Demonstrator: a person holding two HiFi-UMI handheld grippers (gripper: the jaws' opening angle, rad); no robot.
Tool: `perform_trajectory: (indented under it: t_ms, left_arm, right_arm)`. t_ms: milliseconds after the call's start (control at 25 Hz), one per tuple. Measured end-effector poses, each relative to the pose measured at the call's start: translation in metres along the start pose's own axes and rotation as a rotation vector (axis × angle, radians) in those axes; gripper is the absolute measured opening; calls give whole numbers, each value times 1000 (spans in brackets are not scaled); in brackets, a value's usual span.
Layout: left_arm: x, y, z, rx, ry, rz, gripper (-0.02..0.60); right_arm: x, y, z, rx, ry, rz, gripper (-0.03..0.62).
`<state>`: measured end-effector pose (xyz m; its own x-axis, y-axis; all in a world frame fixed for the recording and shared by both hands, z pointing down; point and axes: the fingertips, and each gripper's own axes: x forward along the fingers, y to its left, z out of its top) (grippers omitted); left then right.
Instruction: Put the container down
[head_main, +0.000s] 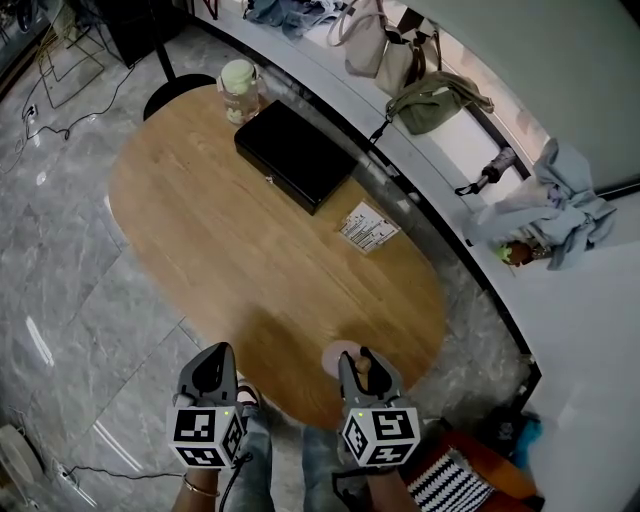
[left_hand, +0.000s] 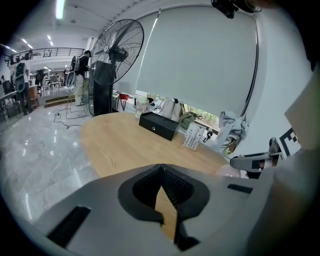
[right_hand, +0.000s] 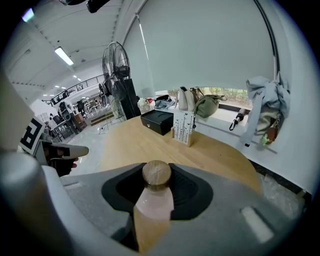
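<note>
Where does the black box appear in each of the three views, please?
Head view: black box upper centre, on the far part of the table.
Left gripper view: black box at centre, at the table's far end.
Right gripper view: black box just left of centre, far across the table.
Shared landmark: the white printed stand, just right of the box.

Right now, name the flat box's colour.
The box is black, clearest in the head view.
</note>
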<state>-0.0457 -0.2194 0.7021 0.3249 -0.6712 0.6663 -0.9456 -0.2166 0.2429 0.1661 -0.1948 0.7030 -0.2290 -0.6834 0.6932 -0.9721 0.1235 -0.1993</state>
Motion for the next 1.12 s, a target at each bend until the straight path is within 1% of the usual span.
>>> perform_trajectory:
  t_ms: [400, 760, 1120]
  left_arm:
    - [5, 3, -2, -11, 6, 6, -6]
    - [14, 4, -1, -22, 10, 20, -6]
    - [27, 7, 5, -26, 12, 28, -6]
  right_arm:
    - [27, -19, 4, -27, 8, -25, 137]
    - [53, -37, 19, -89, 12, -36, 137]
    - [76, -53, 33, -92, 15, -49, 137]
